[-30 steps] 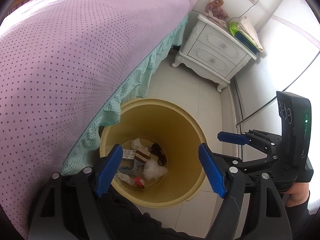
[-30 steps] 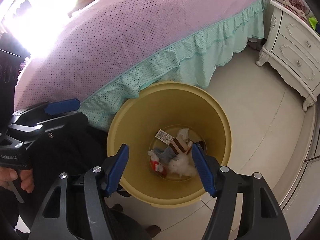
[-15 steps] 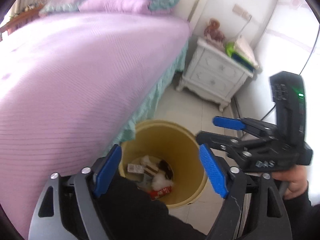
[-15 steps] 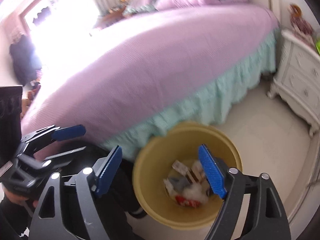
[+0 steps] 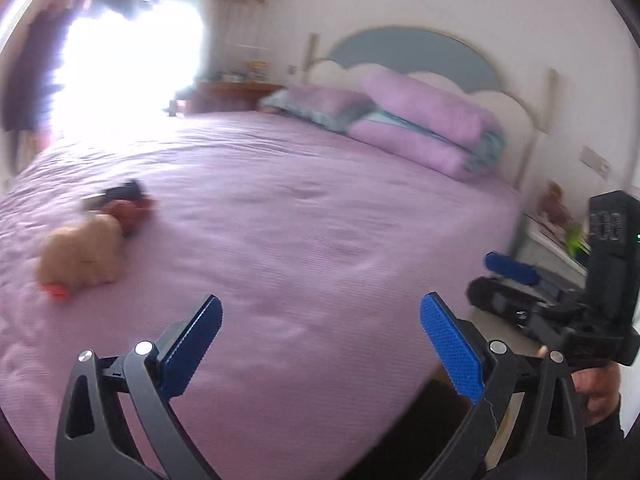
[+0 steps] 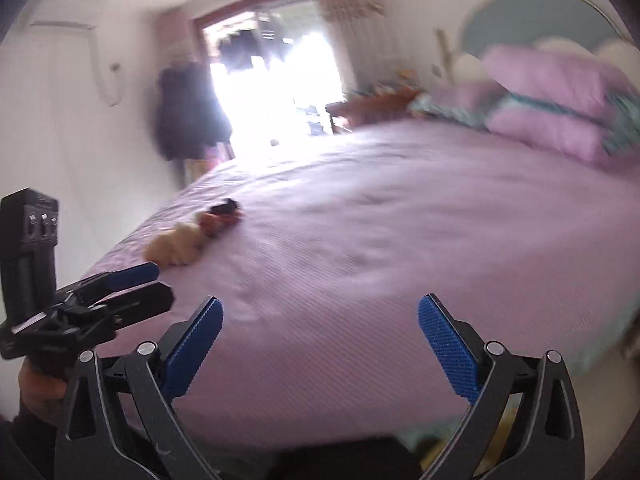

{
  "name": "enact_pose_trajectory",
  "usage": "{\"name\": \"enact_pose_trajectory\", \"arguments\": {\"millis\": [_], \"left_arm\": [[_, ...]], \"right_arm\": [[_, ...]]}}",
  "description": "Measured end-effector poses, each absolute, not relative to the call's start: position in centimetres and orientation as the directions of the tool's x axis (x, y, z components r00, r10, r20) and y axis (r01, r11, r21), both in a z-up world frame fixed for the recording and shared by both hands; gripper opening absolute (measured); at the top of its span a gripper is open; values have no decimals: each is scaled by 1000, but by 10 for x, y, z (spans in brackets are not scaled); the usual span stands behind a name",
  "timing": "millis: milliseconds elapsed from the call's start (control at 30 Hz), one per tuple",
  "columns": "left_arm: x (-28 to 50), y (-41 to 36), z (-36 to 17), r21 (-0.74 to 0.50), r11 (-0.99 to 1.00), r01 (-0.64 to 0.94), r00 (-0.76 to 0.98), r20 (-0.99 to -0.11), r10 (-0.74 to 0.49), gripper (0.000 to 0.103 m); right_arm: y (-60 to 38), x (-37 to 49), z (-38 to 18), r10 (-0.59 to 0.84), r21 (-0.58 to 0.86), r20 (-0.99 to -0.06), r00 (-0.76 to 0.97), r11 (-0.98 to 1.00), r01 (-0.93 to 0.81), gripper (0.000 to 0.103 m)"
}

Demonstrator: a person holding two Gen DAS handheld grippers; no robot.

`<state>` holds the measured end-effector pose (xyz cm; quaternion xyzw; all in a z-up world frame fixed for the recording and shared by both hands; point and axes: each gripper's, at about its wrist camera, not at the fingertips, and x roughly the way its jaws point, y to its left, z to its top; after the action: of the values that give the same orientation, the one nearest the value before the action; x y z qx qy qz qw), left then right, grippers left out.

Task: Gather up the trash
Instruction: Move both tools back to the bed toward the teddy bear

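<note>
Both the left gripper (image 5: 320,334) and the right gripper (image 6: 320,334) hover over the purple bed (image 5: 320,220), side by side, jaws opening wide with nothing between them.

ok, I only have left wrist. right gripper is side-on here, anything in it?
Observer: No. The right gripper is empty and its jaws are opening, with only bed beyond.
Operator: Trash on the bed, how close to the edge?
Observer: The trash lies close to the bed's far-left edge, on the wall side.
Operator: What's on that side? It's blown out for me.
Observer: There's a dark shape left of the doorway, blurred, likely hung clothes. Further left is an air conditioner, high on the wall.
</note>
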<state>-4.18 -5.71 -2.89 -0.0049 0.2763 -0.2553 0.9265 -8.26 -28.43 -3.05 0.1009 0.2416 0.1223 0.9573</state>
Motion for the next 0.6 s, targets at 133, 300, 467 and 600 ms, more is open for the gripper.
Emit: {"name": "enact_pose_trajectory", "arguments": {"millis": [133,300,467,600], "left_arm": [[-27,-2,-23,-169,929,329,786,-497,-369,99],[-15,55,-22,-173,969,176,843,-483,-239,99],[1,103,-31,-191,978,79,848,-504,-167,99],[10,129,-42,-224,974,19,847,-514,-135,99]], "right_arm": [[-222,-54,-9,378,159,-386,841,926,-343,95],[-161,-13,-7,474,125,-393,788,877,-464,95],[-119,30,-15,516,135,-440,735,847,-514,95],[-90,55,-26,516,103,-495,699,834,-543,95]]}}
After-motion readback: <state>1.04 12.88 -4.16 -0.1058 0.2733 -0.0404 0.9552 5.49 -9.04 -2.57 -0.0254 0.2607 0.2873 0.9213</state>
